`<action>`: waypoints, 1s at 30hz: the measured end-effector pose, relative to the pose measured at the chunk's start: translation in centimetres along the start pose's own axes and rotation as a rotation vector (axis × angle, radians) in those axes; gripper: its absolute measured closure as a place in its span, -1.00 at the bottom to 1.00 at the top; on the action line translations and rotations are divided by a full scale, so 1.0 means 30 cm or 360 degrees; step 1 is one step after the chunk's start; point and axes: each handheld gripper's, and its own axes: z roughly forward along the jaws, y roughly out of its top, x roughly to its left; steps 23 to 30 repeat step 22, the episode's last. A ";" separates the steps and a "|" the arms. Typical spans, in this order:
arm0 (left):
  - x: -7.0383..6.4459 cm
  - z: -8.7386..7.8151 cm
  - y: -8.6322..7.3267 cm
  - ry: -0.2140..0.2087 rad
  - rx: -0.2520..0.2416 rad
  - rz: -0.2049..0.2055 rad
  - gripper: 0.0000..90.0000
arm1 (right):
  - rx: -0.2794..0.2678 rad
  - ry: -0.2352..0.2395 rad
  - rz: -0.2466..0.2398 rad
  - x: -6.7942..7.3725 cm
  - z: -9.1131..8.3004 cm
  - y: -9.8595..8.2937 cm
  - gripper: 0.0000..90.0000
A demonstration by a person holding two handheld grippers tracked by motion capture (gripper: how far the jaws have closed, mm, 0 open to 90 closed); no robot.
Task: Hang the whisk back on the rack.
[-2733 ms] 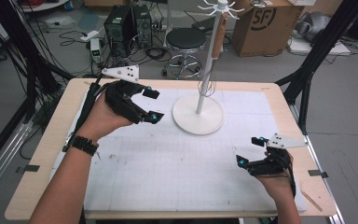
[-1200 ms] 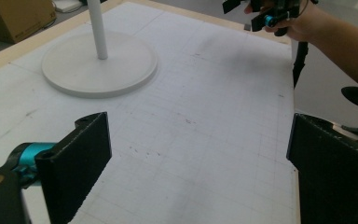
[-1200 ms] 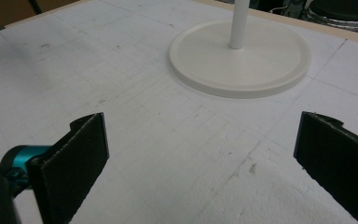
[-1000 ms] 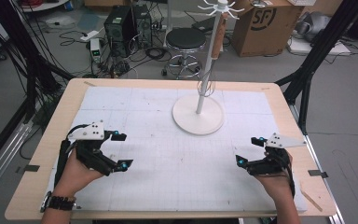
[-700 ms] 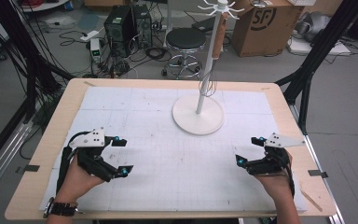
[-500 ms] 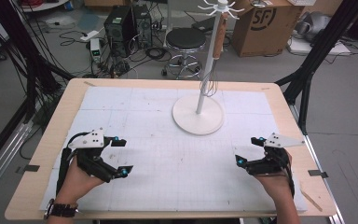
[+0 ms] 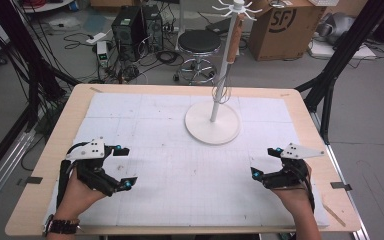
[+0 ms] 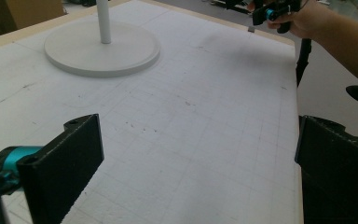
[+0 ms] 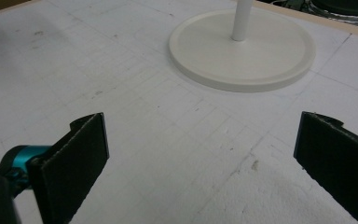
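A wooden table (image 7: 300, 100) carries a white gridded mat (image 7: 190, 170), the white hanger stand (image 7: 213, 122) standing on its round base toward the far middle, while the left gripper (image 7: 122, 167) and right gripper (image 7: 266, 161) rest near the front corners, jaws spread wide and empty.

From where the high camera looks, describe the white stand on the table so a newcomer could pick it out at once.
Start at the wooden table with its white gridded mat. Past the mat's middle, towards the far edge, sits the white stand. It has a round flat base and a thin upright pole with hooks on top, the one tall thing, ahead of both grippers.
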 end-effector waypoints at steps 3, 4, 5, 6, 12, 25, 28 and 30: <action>0.006 -0.002 -0.010 0.0009 0.0000 -0.0010 -0.96 | -0.0001 0.0004 0.0006 -0.001 0.000 0.001 -0.96; 0.008 -0.003 -0.012 0.0012 -0.0005 -0.0010 -0.96 | 0.0000 0.0003 0.0011 -0.001 0.000 0.000 -0.96; 0.009 -0.004 -0.015 0.0010 -0.0014 -0.0018 -0.96 | 0.0000 -0.0001 0.0011 -0.002 0.001 0.001 -0.96; 0.011 -0.007 -0.016 0.0015 -0.0013 -0.0017 -0.96 | 0.0002 0.0005 0.0013 -0.002 0.002 0.001 -0.96; 0.016 -0.013 -0.016 0.0017 -0.0026 -0.0020 -0.96 | 0.0012 0.0007 0.0000 0.000 0.009 -0.001 -0.96; 0.020 -0.012 -0.015 0.0023 -0.0026 -0.0019 -0.96 | 0.0014 0.0011 0.0004 -0.001 0.010 -0.001 -0.96; 0.020 -0.012 -0.015 0.0023 -0.0026 -0.0019 -0.96 | 0.0014 0.0011 0.0004 -0.001 0.010 -0.001 -0.96; 0.020 -0.012 -0.015 0.0023 -0.0026 -0.0019 -0.96 | 0.0014 0.0011 0.0004 -0.001 0.010 -0.001 -0.96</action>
